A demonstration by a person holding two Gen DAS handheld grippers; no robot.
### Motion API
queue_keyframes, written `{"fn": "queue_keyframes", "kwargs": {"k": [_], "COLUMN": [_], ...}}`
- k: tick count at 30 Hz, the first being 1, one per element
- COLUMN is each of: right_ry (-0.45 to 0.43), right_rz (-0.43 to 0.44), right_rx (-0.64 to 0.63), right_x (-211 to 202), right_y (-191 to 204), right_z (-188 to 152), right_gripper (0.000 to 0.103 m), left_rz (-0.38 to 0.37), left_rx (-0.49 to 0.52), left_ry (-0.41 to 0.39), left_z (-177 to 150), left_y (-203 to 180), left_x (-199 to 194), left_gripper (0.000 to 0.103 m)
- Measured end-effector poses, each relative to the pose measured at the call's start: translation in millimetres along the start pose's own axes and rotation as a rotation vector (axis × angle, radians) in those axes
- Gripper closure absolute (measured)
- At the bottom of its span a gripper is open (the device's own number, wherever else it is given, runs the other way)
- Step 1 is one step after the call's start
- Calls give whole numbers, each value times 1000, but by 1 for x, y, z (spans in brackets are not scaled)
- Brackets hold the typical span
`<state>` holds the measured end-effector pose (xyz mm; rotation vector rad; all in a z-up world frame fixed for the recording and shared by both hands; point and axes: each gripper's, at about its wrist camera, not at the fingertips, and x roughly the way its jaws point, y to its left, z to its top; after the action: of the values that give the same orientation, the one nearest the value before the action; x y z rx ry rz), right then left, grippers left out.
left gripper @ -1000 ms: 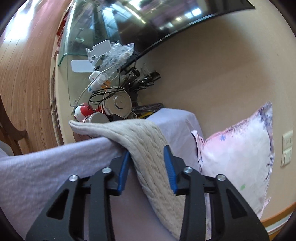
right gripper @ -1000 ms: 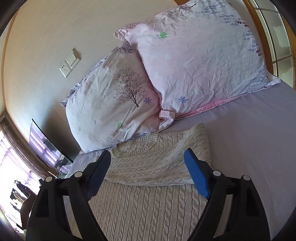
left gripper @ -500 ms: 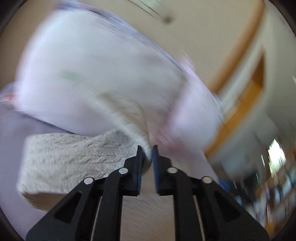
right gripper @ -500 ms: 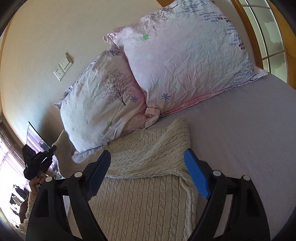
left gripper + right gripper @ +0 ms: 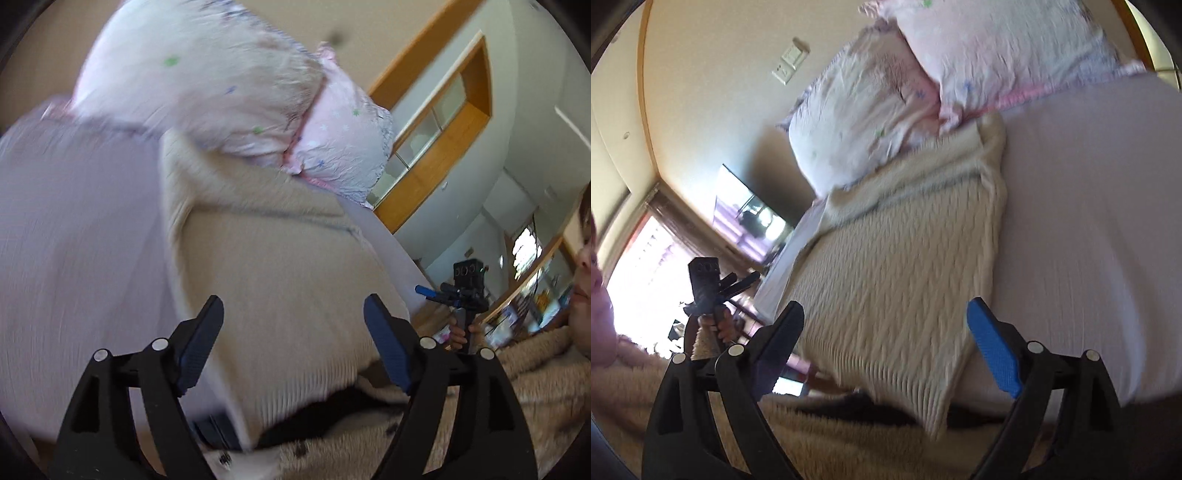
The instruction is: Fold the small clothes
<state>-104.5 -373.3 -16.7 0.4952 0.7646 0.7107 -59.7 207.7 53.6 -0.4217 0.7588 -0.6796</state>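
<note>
A cream cable-knit sweater [image 5: 905, 266] lies on the lilac bed sheet [image 5: 1089, 221], with both sleeves folded in, its hem hanging a little over the near edge. It also shows blurred in the left wrist view [image 5: 280, 273]. My left gripper [image 5: 293, 325] is open and empty, above the sweater's near part. My right gripper [image 5: 886, 332] is open and empty, above the sweater's hem. Each gripper shows small in the other's view: the right one [image 5: 443, 290] and the left one [image 5: 737, 284].
Two floral pillows [image 5: 886, 107] [image 5: 997, 48] lean on the wall at the bed's head, just beyond the sweater's collar. A dark screen [image 5: 750, 214] stands left of the bed. The person's fuzzy beige garment [image 5: 701, 413] fills the near foreground. A wood-framed window [image 5: 443, 122] is at the right.
My left gripper, which was shut on the sweater's sleeve, has let it go and opened; the sleeve now lies folded on the body. Both grippers have pulled back towards the hem.
</note>
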Motion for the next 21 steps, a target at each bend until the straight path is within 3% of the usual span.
{"fn": "queue_keyframes", "kwargs": {"k": [5, 9, 11, 12, 14, 15, 16, 18, 21], "right_ry": [81, 93, 94, 103, 123, 137, 141, 123, 60], "right_rz": [-11, 69, 116, 133, 157, 171, 176, 206, 245], "right_rx": [120, 162, 170, 170, 160, 145, 126, 81, 23], "right_x": [5, 28, 43, 53, 66, 73, 75, 71, 52], "right_y": [-29, -41, -43, -44, -43, -41, -37, -24, -5], "right_z": [-41, -53, -54, -55, -57, -58, -59, -57, -38], "right_gripper": [15, 17, 23, 28, 56, 85, 95, 96, 96], "left_rz": [30, -9, -40, -54, -74, -84, -95, -127, -164], "left_rx": [-160, -179, -209, -217, -235, -250, -269, -319, -307], "left_ry": [35, 79, 88, 87, 96, 103, 110, 108, 76], "left_z": [-64, -79, -79, -78, -81, -80, -84, -88, -83], "left_y": [34, 39, 41, 40, 39, 39, 40, 43, 30], "left_x": [-6, 21, 41, 49, 63, 70, 70, 69, 57], "left_gripper": [26, 32, 36, 41, 50, 68, 93, 97, 97]}}
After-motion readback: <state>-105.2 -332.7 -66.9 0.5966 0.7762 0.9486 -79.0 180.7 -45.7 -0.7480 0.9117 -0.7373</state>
